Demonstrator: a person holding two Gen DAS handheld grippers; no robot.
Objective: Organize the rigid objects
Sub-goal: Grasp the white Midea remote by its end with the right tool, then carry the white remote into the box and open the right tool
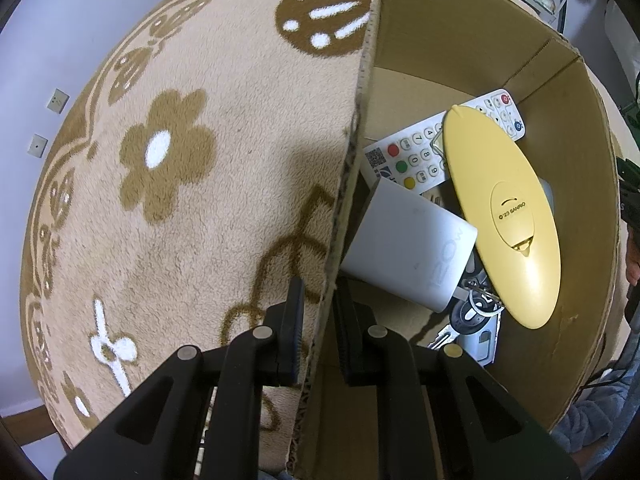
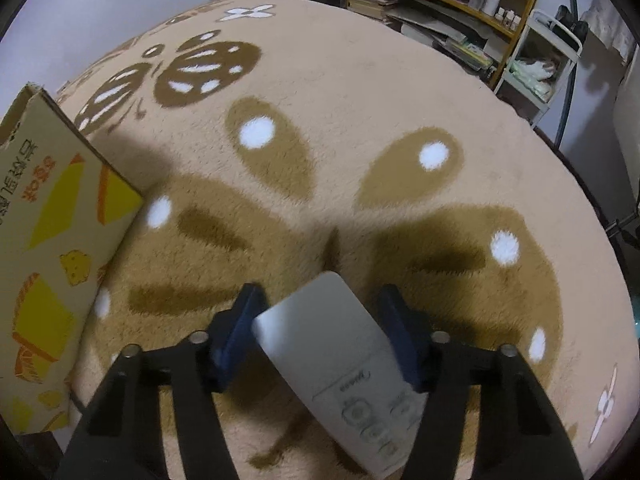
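Observation:
My left gripper (image 1: 319, 300) is shut on the near wall of a cardboard box (image 1: 440, 28), one finger outside, one inside. Inside the box lie a white remote with coloured buttons (image 1: 424, 140), a white charger block (image 1: 408, 246), a yellow oval object (image 1: 504, 216) and keys (image 1: 472, 316). In the right wrist view the box's printed outer side (image 2: 52, 248) stands at the left. A white remote (image 2: 340, 360) lies between the fingers of my right gripper (image 2: 320, 312) above the rug; the pads look close to its sides, contact unclear.
A beige rug with brown flowers and butterflies (image 2: 340, 120) covers the floor. Shelves with books and bottles (image 2: 460, 0) and a white rack (image 2: 540, 64) stand beyond the rug's far right edge. A pale wall with sockets (image 1: 56, 100) is at left.

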